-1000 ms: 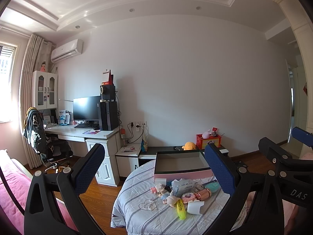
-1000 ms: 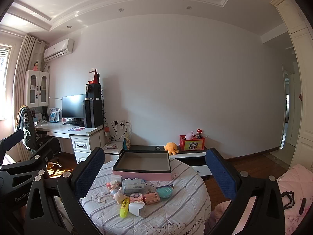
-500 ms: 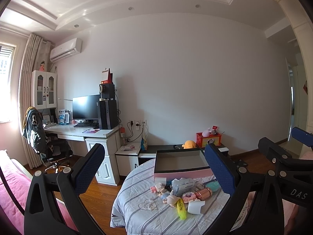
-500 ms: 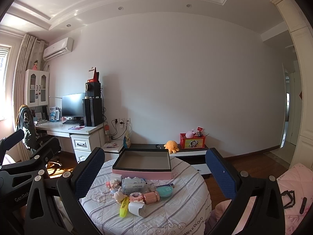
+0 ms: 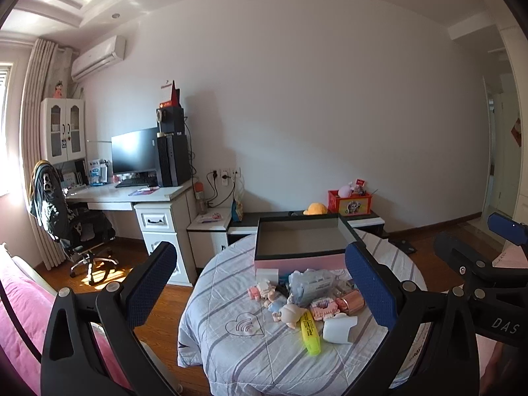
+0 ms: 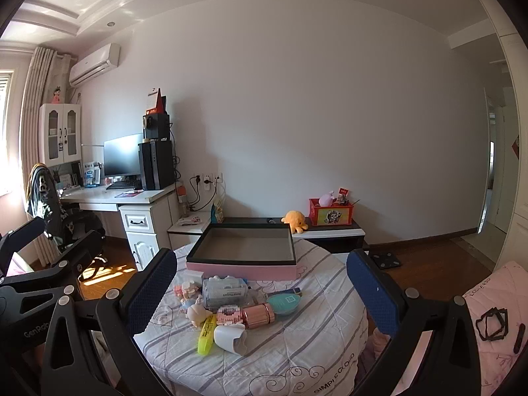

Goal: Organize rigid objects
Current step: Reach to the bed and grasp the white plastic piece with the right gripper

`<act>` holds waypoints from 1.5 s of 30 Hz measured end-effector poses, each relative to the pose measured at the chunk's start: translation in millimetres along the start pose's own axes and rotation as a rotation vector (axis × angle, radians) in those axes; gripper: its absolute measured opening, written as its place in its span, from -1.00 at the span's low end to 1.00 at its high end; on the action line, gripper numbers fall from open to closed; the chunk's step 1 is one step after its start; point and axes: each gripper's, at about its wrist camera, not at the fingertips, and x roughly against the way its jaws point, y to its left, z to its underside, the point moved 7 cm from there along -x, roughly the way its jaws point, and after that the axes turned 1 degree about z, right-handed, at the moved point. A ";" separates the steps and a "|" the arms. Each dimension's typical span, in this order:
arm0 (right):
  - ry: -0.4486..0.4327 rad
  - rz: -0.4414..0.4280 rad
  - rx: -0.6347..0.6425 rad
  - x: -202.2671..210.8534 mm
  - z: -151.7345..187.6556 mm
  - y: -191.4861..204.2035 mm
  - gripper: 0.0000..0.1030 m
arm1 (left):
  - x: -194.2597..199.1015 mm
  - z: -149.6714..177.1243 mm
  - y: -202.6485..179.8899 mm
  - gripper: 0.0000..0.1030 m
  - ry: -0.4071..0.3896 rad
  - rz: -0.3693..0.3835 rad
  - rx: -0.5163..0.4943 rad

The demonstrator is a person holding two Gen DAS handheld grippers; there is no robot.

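Observation:
A round table under a striped cloth (image 5: 231, 346) (image 6: 297, 346) carries an open pink box with a dark rim (image 5: 298, 262) (image 6: 241, 268) at its far side. In front of the box lies a small heap: a yellow highlighter (image 5: 310, 331) (image 6: 206, 333), a white cup-like piece (image 5: 340, 328) (image 6: 231, 338), a rose-gold cylinder (image 5: 353, 300) (image 6: 259, 316), a clear labelled case (image 5: 310, 285) (image 6: 224, 292), a teal oval case (image 6: 285, 303) and a little doll (image 5: 290, 312) (image 6: 198, 313). My left gripper (image 5: 259, 254) and right gripper (image 6: 260, 260) both hang open before the table, holding nothing.
Against the left wall are a white desk with a monitor (image 5: 133, 151) and an office chair (image 5: 66, 224). A low cabinet (image 6: 330, 231) stands behind the table. Pink bedding (image 5: 19, 297) lies at the left and a pink quilt (image 6: 488, 297) at the right. A dark scale (image 6: 384, 260) sits on the wood floor.
Both views have tipped downward, so the table and box now sit higher in frame. Nothing on the table has moved and both grippers remain open.

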 end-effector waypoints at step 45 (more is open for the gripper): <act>0.434 -0.291 0.020 -186.4 178.4 6.9 -0.09 | -228.7 166.2 -21.2 1.00 0.509 0.073 0.019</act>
